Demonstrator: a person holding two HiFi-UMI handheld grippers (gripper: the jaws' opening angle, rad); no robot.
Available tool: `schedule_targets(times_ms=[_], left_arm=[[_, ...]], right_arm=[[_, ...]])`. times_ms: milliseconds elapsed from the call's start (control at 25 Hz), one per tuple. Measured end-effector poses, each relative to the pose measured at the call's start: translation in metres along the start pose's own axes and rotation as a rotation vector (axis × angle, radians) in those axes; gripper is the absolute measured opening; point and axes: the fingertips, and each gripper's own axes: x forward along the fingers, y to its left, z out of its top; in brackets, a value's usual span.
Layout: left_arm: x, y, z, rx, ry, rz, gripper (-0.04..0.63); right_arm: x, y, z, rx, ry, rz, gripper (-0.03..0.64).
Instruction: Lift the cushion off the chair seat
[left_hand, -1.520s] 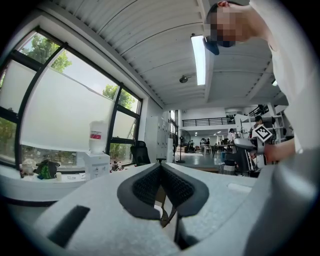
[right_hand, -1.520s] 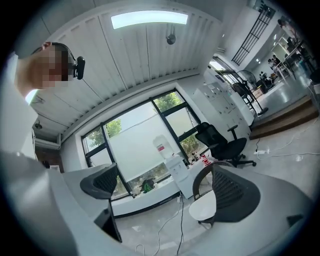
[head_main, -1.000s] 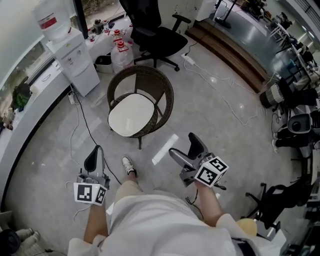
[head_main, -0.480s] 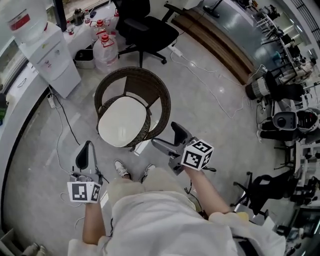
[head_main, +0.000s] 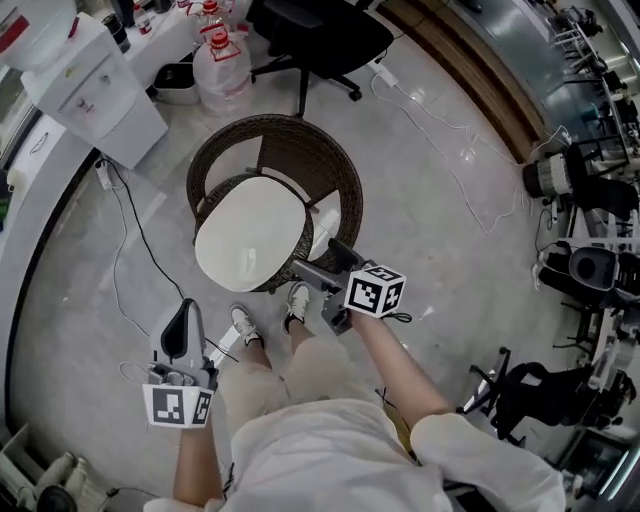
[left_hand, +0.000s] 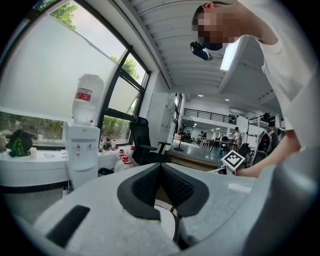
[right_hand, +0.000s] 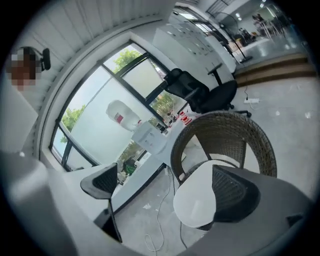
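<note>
The head view looks steeply down on the wicker chair (head_main: 300, 160). The right gripper view faces it from low and near. The left gripper view looks level; all three share the water dispenser (head_main: 90, 90).

Open-plan office: swivel chair (head_main: 320, 35), water dispenser (head_main: 85, 75), workstations (head_main: 590, 200), floor cables (head_main: 450, 140).

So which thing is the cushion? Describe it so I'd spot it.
Find the round wicker chair mid-floor, near the black office chair. The cushion lies on its seat: a flat white oval pad, smooth and plain against the brown weave.
</note>
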Motion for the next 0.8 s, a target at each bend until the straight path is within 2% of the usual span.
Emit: schedule_targets(times_ms=[80,240,440,600,800], left_arm=[[0.006,0.005,-0.013,-0.012,0.026,0.033,0.017],[0.010,0.018,-0.054,-0.034,0.096,0.085,0.017],[0.001,0.034,-0.106,-0.083,0.175,0.137,0.017],[0.007,0.034,-0.139,-0.096,0.217,0.126,0.015],[0.009,0.034,-0.157,-0.102,0.243,0.114,0.017]], right_arm=[[0.023,-0.030,-0.007,0.079,0.009,0.006,0.566],[0.078,-0.094,-0.025,0.167,0.035,-0.012,0.566],[0.125,-0.168,-0.062,0.294,0.065,-0.100,0.566],[0.151,-0.218,-0.092,0.318,0.138,-0.177,0.566],[0.169,-0.272,-0.110,0.253,0.224,-0.252,0.566]])
